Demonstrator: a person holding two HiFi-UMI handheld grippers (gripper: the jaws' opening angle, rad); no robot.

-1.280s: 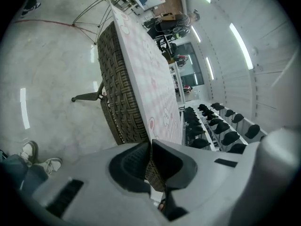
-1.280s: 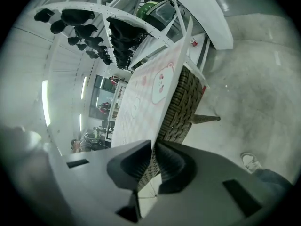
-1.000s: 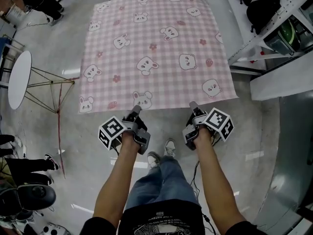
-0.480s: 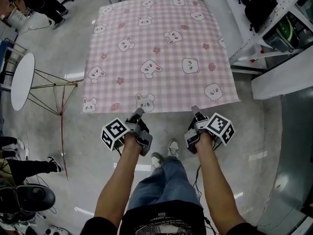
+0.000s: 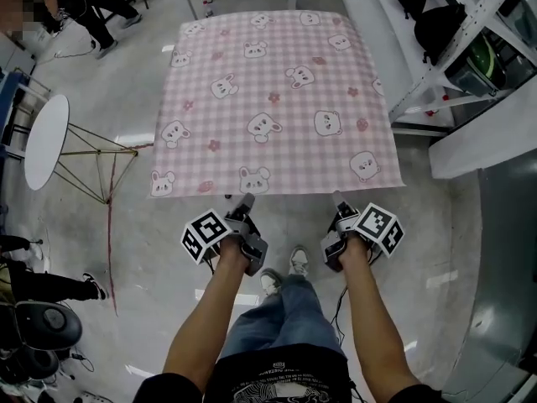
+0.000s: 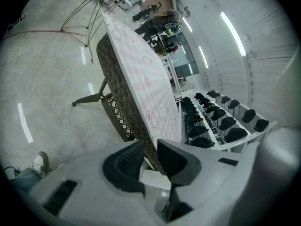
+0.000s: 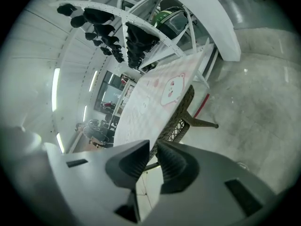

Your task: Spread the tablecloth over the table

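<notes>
Both grippers at the near edge of the spread cloth, jaws a narrow slit apart.

The left gripper has just been opening its jaws. A thin gap shows between them, and just past the tips the wicker rim of the table and the edge of the cloth line up with it, not pinched. The right gripper has likewise just been opening. Its gap is narrow too, the cloth edge ends right at the tips, and nothing is clamped. In the head view the pink checked cloth with animal faces lies flat and hides the table top. Its near hem is just ahead of both grippers, which are held level with each other. A round white side table stands to the left on the grey floor, and a white rack to the right.
</notes>
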